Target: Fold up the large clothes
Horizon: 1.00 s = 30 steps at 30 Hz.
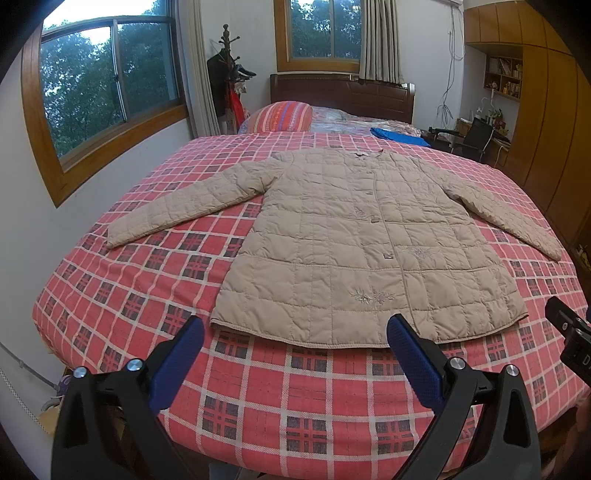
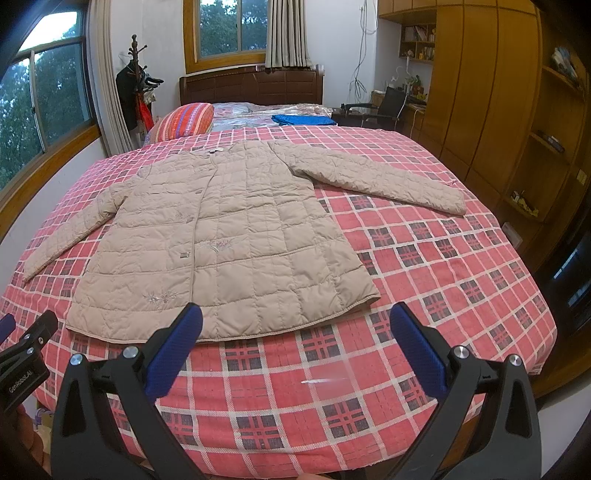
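Nearest the lens in each wrist view, two blue-padded fingers on black arms are seen spread wide apart with nothing held between them: the left gripper (image 1: 295, 330) is held over the foot of the bed with its fingers framing the jacket's hem, and the right gripper (image 2: 295, 317) is held likewise, a little further to the right along the same edge. Part of the right gripper is also caught at the right border of the left wrist view, and part of the left gripper at the left border of the right wrist view. Beneath and beyond both, a red plaid bedspread (image 1: 280, 387) is stretched over the bed. On it, a beige quilted jacket (image 1: 354, 240) is laid flat, front up and buttoned, its hem nearest the grippers and its collar toward the headboard; small embroidered flowers are visible by the placket. Both sleeves are spread outward and angled down toward the bed's sides. Neither gripper is touching the jacket. Further back, a striped red pillow (image 1: 282, 116) and a blue folded cloth (image 1: 399, 136) are seen near the dark wooden headboard (image 1: 343, 94), with a window (image 1: 325, 29) above it.
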Available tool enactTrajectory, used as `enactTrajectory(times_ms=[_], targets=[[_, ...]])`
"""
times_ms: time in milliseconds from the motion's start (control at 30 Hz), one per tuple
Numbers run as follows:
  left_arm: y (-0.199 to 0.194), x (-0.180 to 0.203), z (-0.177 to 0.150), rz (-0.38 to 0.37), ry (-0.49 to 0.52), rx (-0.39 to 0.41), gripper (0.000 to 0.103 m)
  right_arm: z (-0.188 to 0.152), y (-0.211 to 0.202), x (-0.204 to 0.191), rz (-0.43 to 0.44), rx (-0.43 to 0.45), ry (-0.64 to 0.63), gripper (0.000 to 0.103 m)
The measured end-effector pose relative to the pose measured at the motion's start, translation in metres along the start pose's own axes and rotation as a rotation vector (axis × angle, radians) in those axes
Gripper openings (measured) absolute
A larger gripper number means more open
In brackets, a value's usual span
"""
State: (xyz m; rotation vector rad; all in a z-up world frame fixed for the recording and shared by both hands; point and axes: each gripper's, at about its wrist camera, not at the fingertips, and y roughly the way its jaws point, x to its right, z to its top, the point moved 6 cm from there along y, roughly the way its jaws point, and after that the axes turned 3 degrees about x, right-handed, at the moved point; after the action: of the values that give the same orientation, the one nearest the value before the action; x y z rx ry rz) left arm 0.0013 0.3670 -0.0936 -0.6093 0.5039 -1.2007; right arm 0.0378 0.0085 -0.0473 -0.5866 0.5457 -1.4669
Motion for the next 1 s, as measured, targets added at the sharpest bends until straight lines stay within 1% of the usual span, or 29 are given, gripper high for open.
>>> enactTrajectory(times_ms=[1000], targets=[[0.0012,0.0,-0.0011,-0.001,0.004,-0.003,0.099,-0.0003,0.0005,0.0009,0.004,-0.003,0.003,0.101]])
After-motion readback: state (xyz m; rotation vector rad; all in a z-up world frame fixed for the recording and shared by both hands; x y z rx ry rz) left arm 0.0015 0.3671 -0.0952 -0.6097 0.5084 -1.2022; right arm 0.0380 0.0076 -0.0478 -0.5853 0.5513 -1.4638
